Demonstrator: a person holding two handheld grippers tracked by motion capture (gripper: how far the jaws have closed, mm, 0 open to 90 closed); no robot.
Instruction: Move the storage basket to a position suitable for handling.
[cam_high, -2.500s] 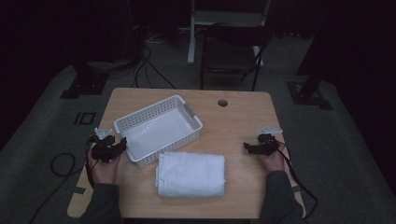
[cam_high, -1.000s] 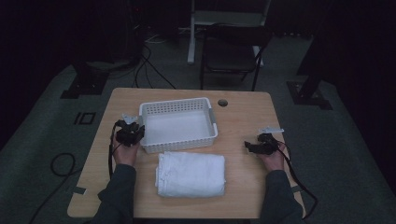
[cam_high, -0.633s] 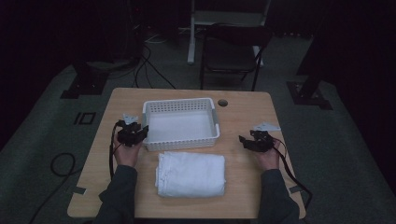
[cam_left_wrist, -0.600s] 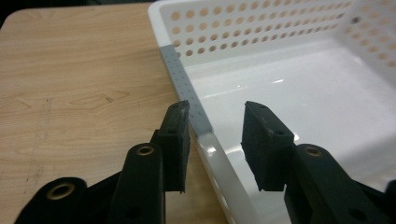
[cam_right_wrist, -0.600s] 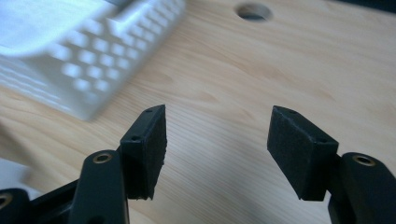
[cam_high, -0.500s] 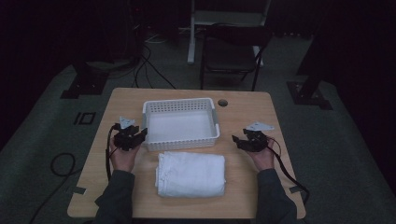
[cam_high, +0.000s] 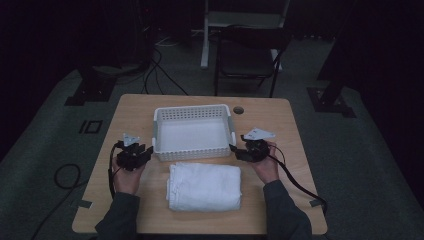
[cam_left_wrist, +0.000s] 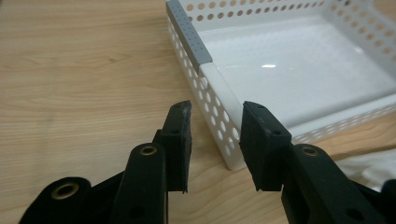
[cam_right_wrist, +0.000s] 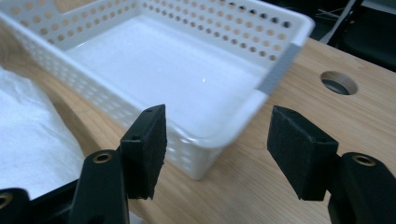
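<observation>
As seen from the high view, the wooden surface (cam_high: 280, 130) carries one folded white towel (cam_high: 204, 186), one white basket (cam_high: 193, 133) and two grippers, each in one of the person's hands. The towel lies nearest, a thick rectangular fold close to the middle of the near edge. Just beyond it, apart by a thin strip of bare wood, stands the basket: shallow, rectangular, empty, with a smooth glossy floor, walls pierced by rows of round holes, and a grey strip on the rim of each short side.

The left gripper (cam_high: 143, 152) sits at the basket's near left corner. In the left gripper view its jaws straddle that corner of the basket (cam_left_wrist: 219, 119), one pad outside the short wall and one toward the near wall; both pads stand clear of the plastic, so the gripper (cam_left_wrist: 214, 140) is open at a narrow gap, its jaws having just been closing. The towel (cam_left_wrist: 369, 163) shows at the lower right of that view.

The right gripper (cam_high: 238, 152) sits just off the basket's near right corner. In the right gripper view its jaws gape wide, with that corner of the basket (cam_right_wrist: 219, 140) between and beyond them, untouched by either pad; this gripper (cam_right_wrist: 219, 149) holds nothing. The towel (cam_right_wrist: 32, 140) lies at the left there, and one round hole (cam_right_wrist: 339, 83) in the surface lies beyond the basket, toward the far edge.
</observation>
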